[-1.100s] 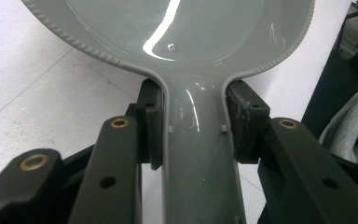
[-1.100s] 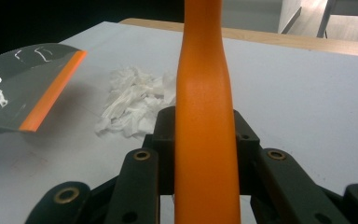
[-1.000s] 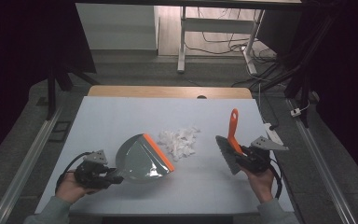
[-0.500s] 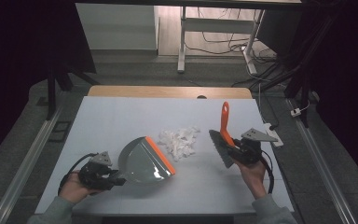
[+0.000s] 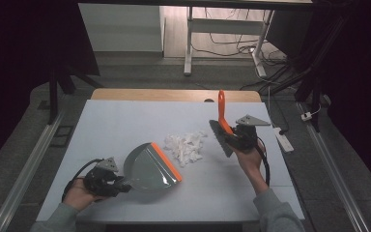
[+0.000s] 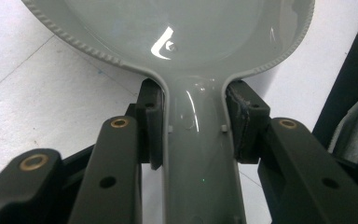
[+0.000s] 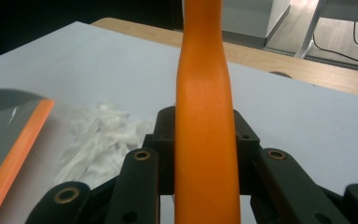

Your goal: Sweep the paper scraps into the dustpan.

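Observation:
A grey dustpan [image 5: 147, 166] with an orange front lip lies on the white table, its mouth toward a pile of white paper scraps [image 5: 186, 146]. My left gripper [image 5: 118, 184] is shut on the dustpan's grey handle [image 6: 198, 154], both pads pressing its sides. My right gripper [image 5: 232, 137] is shut on the orange handle [image 7: 205, 140] of a hand brush [image 5: 221, 135], whose dark bristle head hangs just right of the scraps. In the right gripper view the scraps [image 7: 98, 140] and the dustpan's orange lip [image 7: 14, 158] lie to the left.
The white tabletop [image 5: 125, 121] has a wooden strip [image 5: 174, 95] along its far edge. A white power strip [image 5: 284, 140] hangs off the table's right side. Metal rails run along both sides on the floor, and a desk frame with cables stands beyond.
My right gripper has carried the brush leftward and a bit farther back, closer to the scrap pile. The dustpan and left gripper have barely shifted.

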Demonstrator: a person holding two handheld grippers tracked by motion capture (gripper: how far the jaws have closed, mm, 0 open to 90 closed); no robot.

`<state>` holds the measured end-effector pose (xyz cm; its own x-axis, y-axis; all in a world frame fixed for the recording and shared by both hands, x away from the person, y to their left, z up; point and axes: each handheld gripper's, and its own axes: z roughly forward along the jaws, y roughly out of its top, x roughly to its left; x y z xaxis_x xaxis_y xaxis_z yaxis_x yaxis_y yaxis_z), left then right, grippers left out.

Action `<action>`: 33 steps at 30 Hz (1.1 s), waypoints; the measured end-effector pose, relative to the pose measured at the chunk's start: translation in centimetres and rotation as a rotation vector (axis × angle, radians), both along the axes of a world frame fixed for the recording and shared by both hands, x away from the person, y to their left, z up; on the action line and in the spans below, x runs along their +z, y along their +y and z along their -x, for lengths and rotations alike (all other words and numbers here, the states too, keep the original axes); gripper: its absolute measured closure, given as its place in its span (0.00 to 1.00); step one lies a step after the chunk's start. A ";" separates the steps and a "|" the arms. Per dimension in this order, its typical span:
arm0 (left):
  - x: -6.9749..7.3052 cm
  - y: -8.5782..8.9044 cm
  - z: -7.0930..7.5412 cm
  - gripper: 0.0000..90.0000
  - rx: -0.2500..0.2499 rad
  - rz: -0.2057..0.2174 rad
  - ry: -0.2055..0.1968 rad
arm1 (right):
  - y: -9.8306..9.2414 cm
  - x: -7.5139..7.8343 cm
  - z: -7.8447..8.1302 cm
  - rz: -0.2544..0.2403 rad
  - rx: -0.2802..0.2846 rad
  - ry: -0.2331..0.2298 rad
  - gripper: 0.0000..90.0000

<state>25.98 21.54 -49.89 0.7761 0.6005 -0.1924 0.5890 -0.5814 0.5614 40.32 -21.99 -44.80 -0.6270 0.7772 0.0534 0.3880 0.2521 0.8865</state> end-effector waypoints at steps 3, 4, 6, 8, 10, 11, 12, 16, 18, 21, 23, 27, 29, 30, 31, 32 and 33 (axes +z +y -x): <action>0.1 0.1 0.0 0.68 0.010 0.006 -0.002 | 0.7 0.3 -0.8 0.006 0.001 -0.007 0.78; 0.1 0.2 0.0 0.68 0.011 0.005 -0.004 | 0.9 0.4 -1.0 0.007 0.007 -0.006 0.78; 0.1 0.2 0.0 0.68 0.013 0.002 -0.005 | 1.3 0.6 -1.3 0.006 0.008 -0.012 0.78; 0.1 0.2 0.0 0.68 0.015 0.001 -0.006 | 1.6 0.6 -1.6 0.012 0.003 0.001 0.78; 0.1 0.2 0.0 0.68 0.021 0.003 -0.004 | 2.1 0.5 -2.0 0.024 0.004 0.008 0.78; 0.1 0.2 -0.1 0.68 0.022 0.002 -0.004 | 2.4 0.4 -2.2 0.037 0.006 0.008 0.78; 0.1 0.2 -0.1 0.68 0.025 -0.001 -0.003 | 2.7 0.3 -2.4 0.048 0.007 0.009 0.78; -0.2 0.1 -0.3 0.68 0.028 -0.016 0.004 | 3.5 -0.2 -3.2 0.058 0.007 0.025 0.78; -0.2 0.0 -0.3 0.68 0.026 -0.016 0.001 | 3.9 -0.4 -3.5 0.069 0.004 0.032 0.78; -0.2 -0.1 -0.3 0.68 0.026 -0.017 0.002 | 4.4 -0.5 -3.8 0.094 0.005 0.029 0.78; -0.2 -0.1 -0.3 0.68 0.028 -0.018 0.002 | 4.6 -0.5 -4.0 0.101 0.004 0.028 0.78; -0.2 0.0 -0.5 0.68 0.034 -0.014 0.006 | 4.7 -0.5 -4.8 0.110 -0.008 0.028 0.78; -0.3 -0.1 -0.7 0.68 0.031 -0.014 0.009 | 4.5 -0.6 -5.3 0.114 -0.017 0.036 0.78; -0.3 -0.2 -0.9 0.68 0.026 -0.016 0.011 | 4.4 -0.6 -5.6 0.108 -0.016 0.044 0.78; -0.4 -0.3 -1.0 0.68 0.022 -0.018 0.014 | 4.2 -0.7 -6.0 0.102 -0.022 0.052 0.78; -0.4 -0.3 -1.0 0.68 0.019 -0.020 0.016 | 4.1 -0.7 -6.2 0.101 -0.029 0.056 0.78; -0.5 -0.3 -1.0 0.68 0.017 -0.019 0.018 | 4.0 -0.8 -6.5 0.107 -0.035 0.061 0.78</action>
